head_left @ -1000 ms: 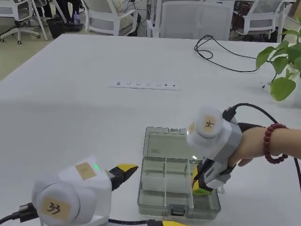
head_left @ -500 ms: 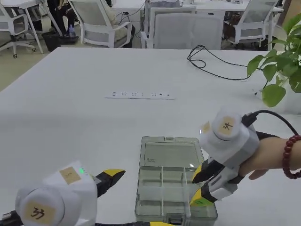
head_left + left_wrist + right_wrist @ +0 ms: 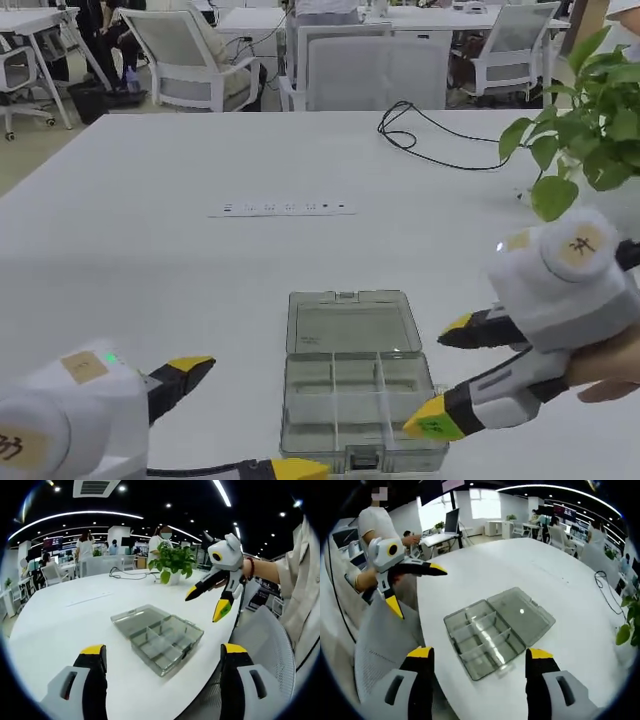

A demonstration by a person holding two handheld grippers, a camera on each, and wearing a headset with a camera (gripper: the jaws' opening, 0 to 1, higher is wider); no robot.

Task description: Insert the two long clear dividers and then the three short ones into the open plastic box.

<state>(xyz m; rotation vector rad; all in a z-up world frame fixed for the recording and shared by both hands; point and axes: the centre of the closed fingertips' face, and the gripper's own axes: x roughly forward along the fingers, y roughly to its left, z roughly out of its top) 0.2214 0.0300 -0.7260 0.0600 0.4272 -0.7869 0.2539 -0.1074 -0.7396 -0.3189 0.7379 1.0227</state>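
Several clear dividers [image 3: 479,632] stand upright inside the box [image 3: 310,440], splitting its tray into small compartments. I can't count them for certain through the clear plastic, nor tell whether each one is pushed fully down into its slots. The box sits on the white table [image 3: 150,250] with its lid [image 3: 350,325] folded flat on the far side, and I see no loose divider lying anywhere around it. The right gripper [image 3: 438,377] hovers at the box's right front corner, above it and not touching, with its jaws spread wide and nothing between them. The left gripper [image 3: 250,415] hangs off the box's left front corner, a little apart from it, jaws likewise apart and empty. My read is that the inserting is at or very near its end — this looks like the let-go after a short piece rather than a reach for a new one. The next move, as I judge it, calls for a check: look down into the tray from the right gripper view, confirm two long and three short pieces, and press down any that sits proud. Well beyond the box's lid lies a power strip [image 3: 285,208]; farther off to the box's right stand a plant [image 3: 580,150] and a looped black cable [image 3: 430,140] — none of it in the way.
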